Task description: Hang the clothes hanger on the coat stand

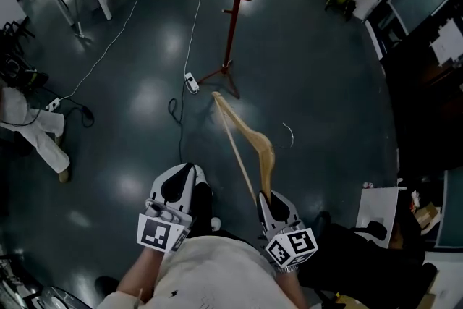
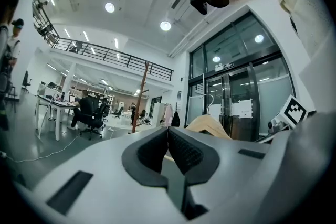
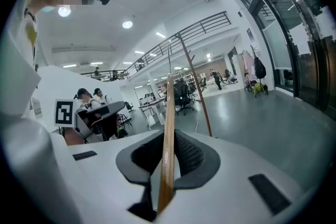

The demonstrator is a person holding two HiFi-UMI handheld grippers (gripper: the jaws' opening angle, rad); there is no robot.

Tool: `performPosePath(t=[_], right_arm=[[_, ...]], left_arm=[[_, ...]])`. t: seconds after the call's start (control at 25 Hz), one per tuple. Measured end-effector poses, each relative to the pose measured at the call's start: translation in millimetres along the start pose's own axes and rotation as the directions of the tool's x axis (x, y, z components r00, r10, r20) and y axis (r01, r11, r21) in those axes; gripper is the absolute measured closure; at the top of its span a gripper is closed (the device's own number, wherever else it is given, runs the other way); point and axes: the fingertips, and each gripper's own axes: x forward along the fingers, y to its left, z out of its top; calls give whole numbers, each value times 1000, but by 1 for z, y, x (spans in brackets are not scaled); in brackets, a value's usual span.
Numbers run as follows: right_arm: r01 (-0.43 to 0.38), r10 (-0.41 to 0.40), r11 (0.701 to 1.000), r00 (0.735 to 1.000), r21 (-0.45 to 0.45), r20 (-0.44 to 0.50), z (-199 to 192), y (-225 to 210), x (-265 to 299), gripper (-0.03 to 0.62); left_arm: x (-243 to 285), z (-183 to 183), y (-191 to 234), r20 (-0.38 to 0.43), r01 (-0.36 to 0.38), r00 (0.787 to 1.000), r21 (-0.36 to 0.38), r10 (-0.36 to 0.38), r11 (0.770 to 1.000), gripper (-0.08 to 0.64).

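While the right gripper (image 1: 270, 199) was clamped on the near end of the wooden clothes hanger (image 1: 249, 135), its long axis ran ahead of the jaws toward the coat stand (image 1: 231, 25), well apart beyond the far tip, with the left gripper (image 1: 182, 183) closed and empty alongside.

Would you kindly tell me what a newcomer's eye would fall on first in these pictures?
The pale wooden clothes hanger stands out first, jutting forward over the dark floor from the right tool, whose jaws are closed on it. Ahead, at the top middle of the head view, stands the reddish coat stand, apart from the hanger. The left tool, low in the head view, is shut on nothing.
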Motion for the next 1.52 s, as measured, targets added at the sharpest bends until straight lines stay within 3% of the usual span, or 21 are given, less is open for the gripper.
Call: performPosePath(t=[0.4,0.72,1.04,1.36,1.52], right_arm=[[3,-3,1000,999,-14,-43,52,-28,120,525],[-2,1,1000,1000,-23,-30,99,-31,205,525],[-12,10,999,1000,-53,-23,121,-31,241,525],[-53,51,998,997,-33,-51,127,-47,280,525],[-91,89,995,994,-41,-59,135,-53,316,525]], left_arm=[[107,20,65,15,37,999,-58,-36,998,548],[170,36,124,12,90,996,-39,-89,995,548],[201,48,148,-2,135,991,13,-135,991,548],[203,44,181,9,42,999,-40,-42,998,548],[213,45,212,17,-28,999,-14,28,1000,548]])
